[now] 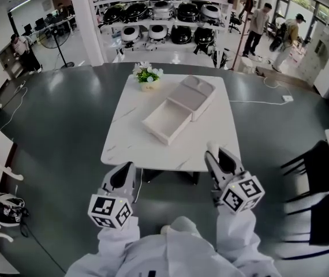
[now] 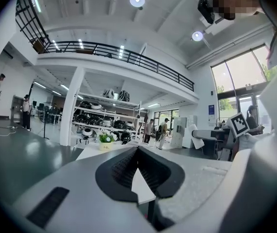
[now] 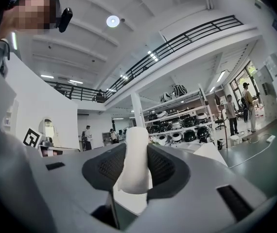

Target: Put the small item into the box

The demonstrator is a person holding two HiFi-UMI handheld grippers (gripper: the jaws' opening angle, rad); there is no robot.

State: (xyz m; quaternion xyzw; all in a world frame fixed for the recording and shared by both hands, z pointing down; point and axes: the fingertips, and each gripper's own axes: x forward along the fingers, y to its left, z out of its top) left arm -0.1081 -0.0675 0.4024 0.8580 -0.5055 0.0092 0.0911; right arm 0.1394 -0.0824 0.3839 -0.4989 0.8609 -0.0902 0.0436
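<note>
While both grippers hang by near edge of worktop (image 1: 129, 138), right gripper (image 1: 219, 154) jaws grasp small white item (image 3: 134, 165), upright between pads, top protruding past jaw tips. Left gripper (image 2: 138, 152) jaws clenched tip to tip, nothing between. Open box (image 1: 156, 133) ahead of jaws, well apart; lid (image 1: 193, 94) just beyond box; flower pot (image 1: 148, 75) farther ahead.

1. The left gripper (image 1: 124, 175) and the right gripper (image 1: 217, 157) are light grey, with dark ribbed pads (image 2: 124, 169) inside.
2. Behind each one is a cube (image 1: 109, 210) with black-and-white square markers.
3. White sleeves (image 1: 120, 241) come after the cubes.
</note>
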